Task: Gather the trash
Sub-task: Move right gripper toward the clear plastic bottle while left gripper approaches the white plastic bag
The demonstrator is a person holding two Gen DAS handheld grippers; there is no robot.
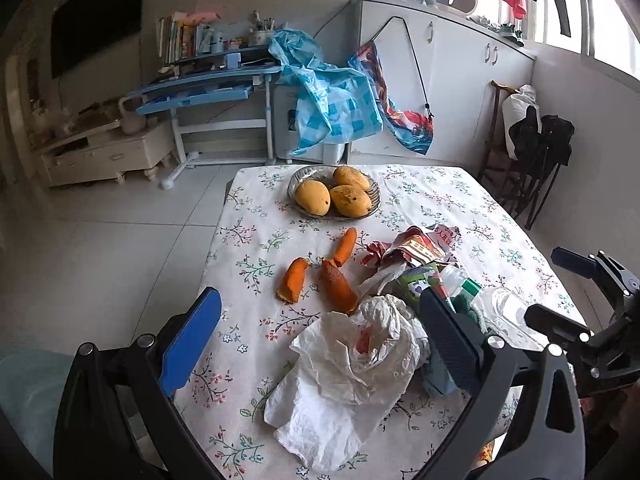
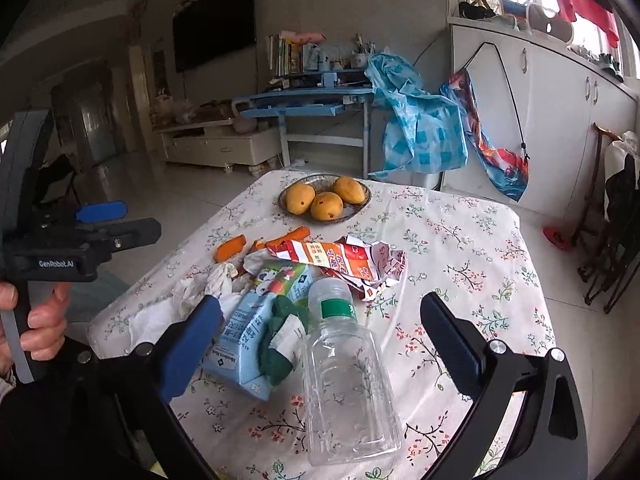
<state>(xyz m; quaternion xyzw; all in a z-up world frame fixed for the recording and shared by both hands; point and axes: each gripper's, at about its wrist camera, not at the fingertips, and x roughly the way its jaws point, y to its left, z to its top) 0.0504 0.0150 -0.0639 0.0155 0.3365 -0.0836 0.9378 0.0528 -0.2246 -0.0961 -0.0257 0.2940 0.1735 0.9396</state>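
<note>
Left wrist view: left gripper (image 1: 320, 320) hangs over the crumpled white tissue (image 1: 344, 364), jaws spread wide, nothing between them. Right gripper (image 2: 320, 332) likewise wide apart and empty, poised above the clear plastic bottle (image 2: 348, 376), which lies on its side w/ a green label band near the neck.

Progress: basically zero by my read. All the trash sits in one heap on the floral tablecloth (image 2: 460, 240), near the front edge, and no bin or bag for it is in view on the table. Left to pick: tissue, bottle, the blue-and-green drink carton (image 2: 256, 320), the red-orange foil wrapper (image 2: 340, 260), and the carrot pieces (image 1: 316, 272).

Textures: tissue soft, wrinkled, w/ a reddish smear inside, prob. food, hard to say. Bottle smooth, see-thru, squarish body. Carton flattened, glossy card. Wrapper crinkly and torn. A dark green wad on the carton (image 2: 280, 344), maybe cloth, can't tell. Carrot bits stubby w/ rough ends.

Mangoes in the glass dish (image 1: 332, 196) sit well apart at the far end; not trash, I'd say.
</note>
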